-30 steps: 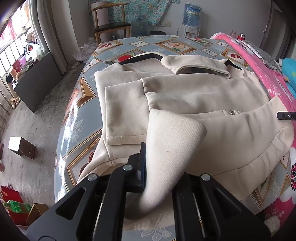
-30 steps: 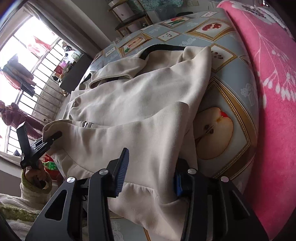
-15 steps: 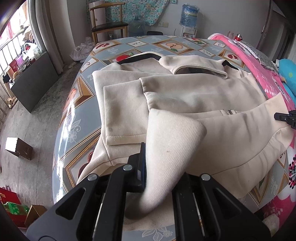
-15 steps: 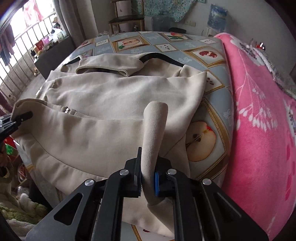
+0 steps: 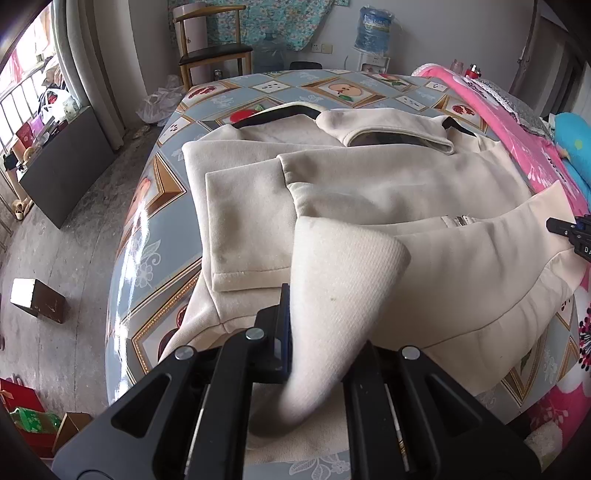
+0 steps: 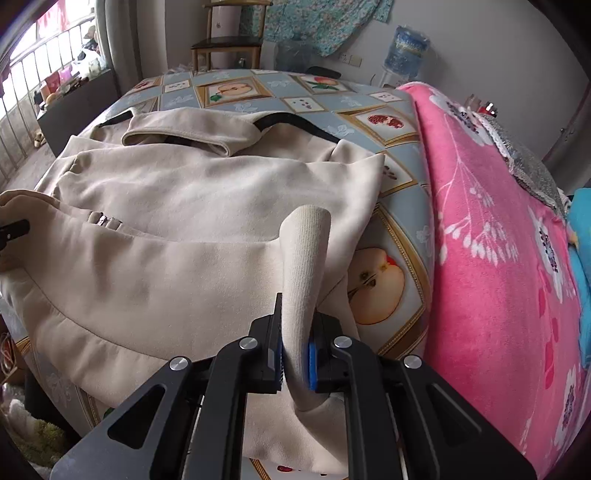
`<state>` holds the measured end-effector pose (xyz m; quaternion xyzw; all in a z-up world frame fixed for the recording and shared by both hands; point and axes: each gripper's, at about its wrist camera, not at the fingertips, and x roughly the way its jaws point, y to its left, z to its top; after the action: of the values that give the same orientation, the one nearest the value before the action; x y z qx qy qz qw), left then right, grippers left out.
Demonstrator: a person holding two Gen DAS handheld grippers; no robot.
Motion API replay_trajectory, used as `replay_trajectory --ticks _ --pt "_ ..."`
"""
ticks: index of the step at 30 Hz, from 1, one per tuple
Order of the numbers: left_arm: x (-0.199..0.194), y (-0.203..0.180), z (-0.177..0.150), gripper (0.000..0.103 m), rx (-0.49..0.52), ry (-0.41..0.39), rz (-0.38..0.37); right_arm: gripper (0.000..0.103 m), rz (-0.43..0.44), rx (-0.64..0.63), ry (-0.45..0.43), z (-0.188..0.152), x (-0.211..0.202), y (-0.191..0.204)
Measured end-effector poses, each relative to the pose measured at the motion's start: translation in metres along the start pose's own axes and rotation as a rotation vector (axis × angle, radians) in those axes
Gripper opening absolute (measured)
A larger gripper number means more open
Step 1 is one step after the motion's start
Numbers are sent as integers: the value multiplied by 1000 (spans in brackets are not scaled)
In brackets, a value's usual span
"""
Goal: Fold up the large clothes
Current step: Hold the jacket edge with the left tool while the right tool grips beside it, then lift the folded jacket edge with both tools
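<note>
The jacket (image 5: pixel 388 192) is soft matt cream cloth, brushed and slightly fuzzy, with a finely ribbed knit hem (image 5: pixel 340 280) and a small shiny metal zipper pull (image 5: pixel 460 220). Each gripper (image 6: pixel 295 360) looks like matt black plastic with bright metal screws. The tabletop (image 5: pixel 147 236) wears a glossy printed plastic cover. The pink blanket (image 6: pixel 498 258) is plush fleece.

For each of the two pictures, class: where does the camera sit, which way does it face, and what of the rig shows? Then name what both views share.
Left wrist: on the left gripper, facing down across the cream jacket; its fingers pinch the ribbed hem.
Right wrist: on the right gripper, facing likewise; its fingers pinch another hem fold beside the pink blanket.
Shared: jacket, patterned tablecloth, water bottle.
</note>
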<state>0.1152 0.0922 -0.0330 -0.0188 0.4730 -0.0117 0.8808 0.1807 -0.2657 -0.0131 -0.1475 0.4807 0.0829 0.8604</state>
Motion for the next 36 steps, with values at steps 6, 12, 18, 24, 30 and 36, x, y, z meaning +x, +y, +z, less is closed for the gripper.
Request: replay_trajectory --ticks 6,12,18,24,30,36 --pt "-2 1 -3 6 30 -37 9 6 -18 24 -83 -5 -23 3" --pt "-43 3 -19 5 62 -184 -19 6 -34 109 -196 -20 -67 0" --pt "-89 13 -27 4 61 -264 -52 5 -42 172 -307 -29 -111 0" --pt "-114 20 6 4 83 -340 -78 5 -19 193 -376 4 -115 -16" --pt "-105 24 91 4 156 -407 -64 5 34 182 -418 78 -85 -46" --pt "-37 28 188 4 203 -337 -38 5 85 195 -360 163 -7 -72"
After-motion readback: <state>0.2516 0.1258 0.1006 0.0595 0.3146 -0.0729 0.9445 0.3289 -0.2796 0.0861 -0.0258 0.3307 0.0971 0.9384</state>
